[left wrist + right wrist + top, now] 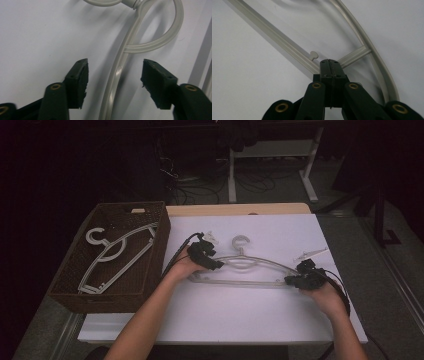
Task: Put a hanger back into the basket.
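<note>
Hanger (250, 267) lies flat on the white table (260, 315), hook pointing away from you, w/ the basket (150, 270) beside it at left holding a second hanger (112, 257). Your right gripper (329, 62) is clamped tight on the right end, where the short strut meets the bottom bar. Your left gripper (113, 80) straddles the left shoulder arm, pads part open, not pressing yet. Probably light, thin plastic, smooth and likely slippery, w/ some flex along its length. You'd best grip the shoulder arm squarely, near the neck, and lift both ends evenly so it won't twist.
</note>
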The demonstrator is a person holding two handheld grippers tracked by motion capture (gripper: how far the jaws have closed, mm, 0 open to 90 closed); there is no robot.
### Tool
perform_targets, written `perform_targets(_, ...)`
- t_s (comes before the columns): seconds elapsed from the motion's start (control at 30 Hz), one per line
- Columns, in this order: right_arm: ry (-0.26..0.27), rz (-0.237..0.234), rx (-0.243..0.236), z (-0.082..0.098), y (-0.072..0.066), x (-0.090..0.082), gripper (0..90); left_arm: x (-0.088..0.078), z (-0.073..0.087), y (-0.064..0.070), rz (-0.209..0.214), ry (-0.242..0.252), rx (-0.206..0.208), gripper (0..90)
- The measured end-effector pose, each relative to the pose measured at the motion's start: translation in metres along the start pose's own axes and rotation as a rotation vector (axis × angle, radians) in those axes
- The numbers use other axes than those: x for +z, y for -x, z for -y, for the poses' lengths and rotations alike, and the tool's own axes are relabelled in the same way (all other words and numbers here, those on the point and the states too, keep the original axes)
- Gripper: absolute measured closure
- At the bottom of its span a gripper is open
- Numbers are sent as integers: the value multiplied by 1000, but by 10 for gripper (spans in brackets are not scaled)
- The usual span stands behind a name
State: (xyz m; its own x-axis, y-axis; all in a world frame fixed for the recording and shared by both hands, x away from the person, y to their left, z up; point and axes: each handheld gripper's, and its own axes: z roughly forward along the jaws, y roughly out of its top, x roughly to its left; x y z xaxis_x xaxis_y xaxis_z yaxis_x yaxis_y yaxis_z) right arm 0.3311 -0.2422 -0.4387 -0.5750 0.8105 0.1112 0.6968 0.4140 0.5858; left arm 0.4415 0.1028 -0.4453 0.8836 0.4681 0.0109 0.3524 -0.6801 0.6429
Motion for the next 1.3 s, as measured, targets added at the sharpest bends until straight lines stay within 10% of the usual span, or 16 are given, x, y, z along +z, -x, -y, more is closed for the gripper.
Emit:
perform_targets(0.8,0,-12,6,1,1,-1,892,8,-5,5,1,-47,152,768)
perform_targets(1.3,86,-38,2,-5,2,-10,846,-5,6,14,47,-23,62,820)
